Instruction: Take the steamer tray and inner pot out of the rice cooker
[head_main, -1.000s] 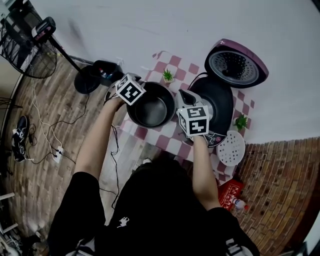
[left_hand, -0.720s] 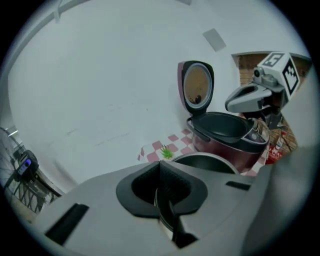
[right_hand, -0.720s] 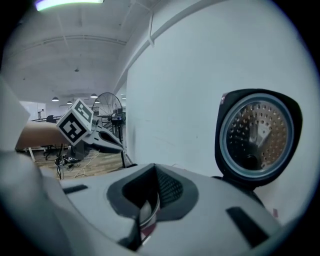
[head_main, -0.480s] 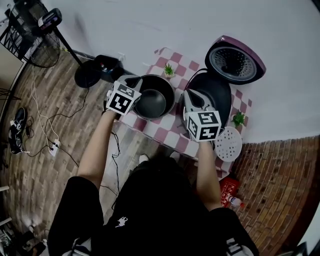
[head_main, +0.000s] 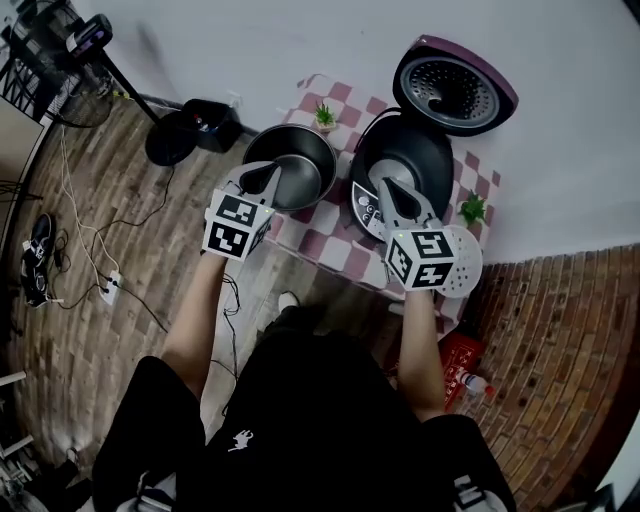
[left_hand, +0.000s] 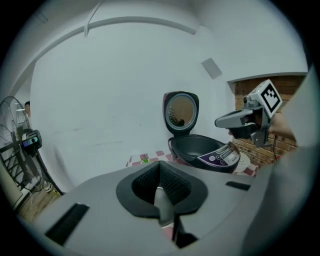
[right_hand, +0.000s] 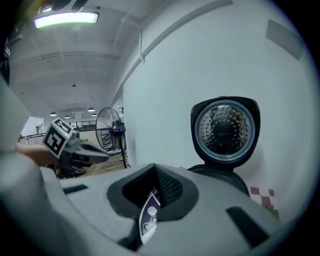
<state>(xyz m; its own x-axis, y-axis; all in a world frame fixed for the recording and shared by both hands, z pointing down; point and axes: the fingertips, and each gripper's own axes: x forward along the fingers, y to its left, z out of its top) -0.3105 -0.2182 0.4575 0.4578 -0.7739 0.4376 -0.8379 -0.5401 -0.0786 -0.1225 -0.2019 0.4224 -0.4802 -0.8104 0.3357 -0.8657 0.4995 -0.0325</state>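
Pink-checked tablecloth (head_main: 335, 250), white wall (head_main: 300, 40), plank floor (head_main: 90, 250). Dark empty inner pot (head_main: 295, 165) just ahead of left gripper (head_main: 262, 180); white perforated steamer tray (head_main: 468, 270) beside right gripper (head_main: 388, 192). Both grippers closed, holding nothing.

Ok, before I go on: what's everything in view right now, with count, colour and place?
rice cooker: one, black with purple trim, lid up, right side of the table
inner pot: one, dark grey, on the table left of the cooker
steamer tray: one, white, table's front right corner, partly behind the right gripper
small plants: two, green, one at the back edge, one right of the cooker
table: one, pink-and-white checked cloth, against the wall
fan: one, black, on the floor at left
left gripper: one, grey, shut, empty, by the pot's near rim
right gripper: one, grey, shut, empty, by the cooker's front panel
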